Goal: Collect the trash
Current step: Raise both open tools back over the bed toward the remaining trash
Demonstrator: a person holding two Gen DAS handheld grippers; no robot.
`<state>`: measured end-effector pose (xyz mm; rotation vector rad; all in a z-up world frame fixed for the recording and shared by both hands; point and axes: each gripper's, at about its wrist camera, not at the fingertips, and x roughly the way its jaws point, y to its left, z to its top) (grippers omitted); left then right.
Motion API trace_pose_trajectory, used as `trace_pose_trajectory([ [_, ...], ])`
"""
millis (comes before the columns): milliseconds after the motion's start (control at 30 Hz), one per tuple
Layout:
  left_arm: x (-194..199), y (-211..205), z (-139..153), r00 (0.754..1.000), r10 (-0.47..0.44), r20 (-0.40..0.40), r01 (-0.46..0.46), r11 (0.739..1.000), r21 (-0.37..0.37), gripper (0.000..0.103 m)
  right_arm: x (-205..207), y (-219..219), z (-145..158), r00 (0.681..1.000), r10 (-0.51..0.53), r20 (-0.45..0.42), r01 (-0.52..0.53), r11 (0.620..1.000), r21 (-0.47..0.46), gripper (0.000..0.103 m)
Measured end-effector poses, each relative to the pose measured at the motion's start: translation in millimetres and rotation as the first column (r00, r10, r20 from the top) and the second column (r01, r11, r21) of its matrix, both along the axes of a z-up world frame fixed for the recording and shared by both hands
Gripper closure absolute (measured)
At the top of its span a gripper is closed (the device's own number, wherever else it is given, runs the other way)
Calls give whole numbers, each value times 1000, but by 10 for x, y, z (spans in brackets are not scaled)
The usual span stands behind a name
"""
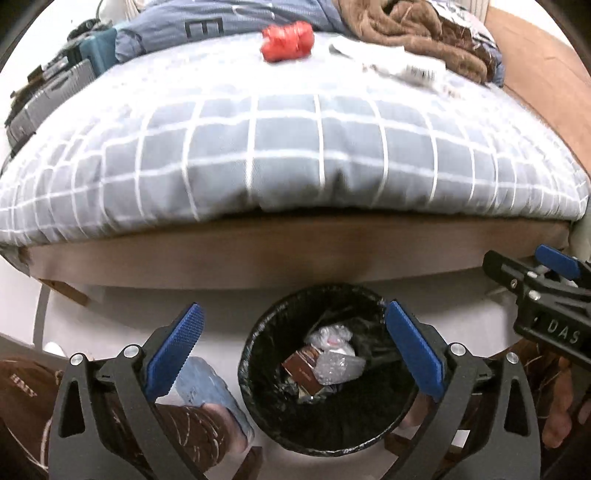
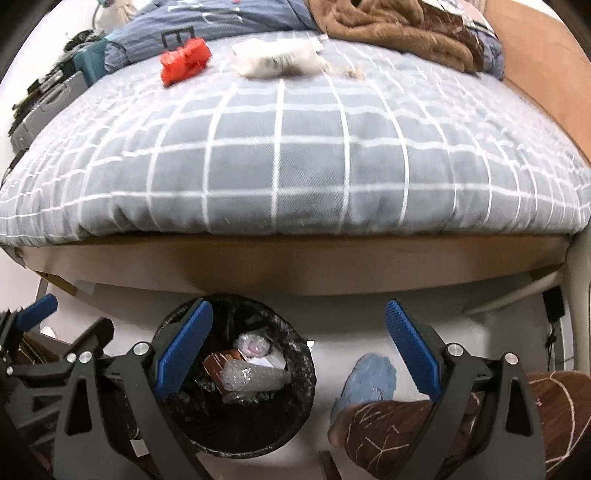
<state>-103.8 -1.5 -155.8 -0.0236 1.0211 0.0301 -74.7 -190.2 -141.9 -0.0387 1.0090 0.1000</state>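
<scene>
Left hand-held gripper (image 1: 293, 347) wide over bin (image 1: 258, 406), right hand-held gripper (image 2: 299, 347) wide beside it, bed edge (image 2: 295, 266) beyond.

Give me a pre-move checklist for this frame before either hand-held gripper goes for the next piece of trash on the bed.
1. Left hand-held gripper open and empty: ok.
2. Right hand-held gripper open and empty: ok.
3. Trash bin upright on the floor at the bed's foot, liner in place: ok.
4. Room left in the bin: ok, the wrappers sit low.
5. Trash left on the bed: not ok, a red crumpled piece and a white crumpled wrapper lie near the far end.
6. Whether the brown blanket hides more trash: cannot tell.
</scene>
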Motion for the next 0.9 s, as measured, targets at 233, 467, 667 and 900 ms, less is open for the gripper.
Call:
trace_pose_trajectory([
  [233, 11, 51, 265, 1000, 5, 19, -5, 1000, -25, 6, -9, -16, 342, 997, 3, 77, -4, 1000, 11, 12],
  [467, 59, 73, 431, 999, 14, 46, -13, 999, -29, 6, 34, -93, 530, 994, -5, 108, 1, 999, 42, 12],
  [667, 199, 117, 601, 998, 24, 65, -22, 999, -36, 6, 118, -75, 741, 988, 10, 156, -15, 999, 36, 12],
  [900, 513, 120, 805, 994, 9, 108, -7, 1000, -17, 6, 441, -136, 924, 980, -1, 199, -5, 999, 32, 12],
])
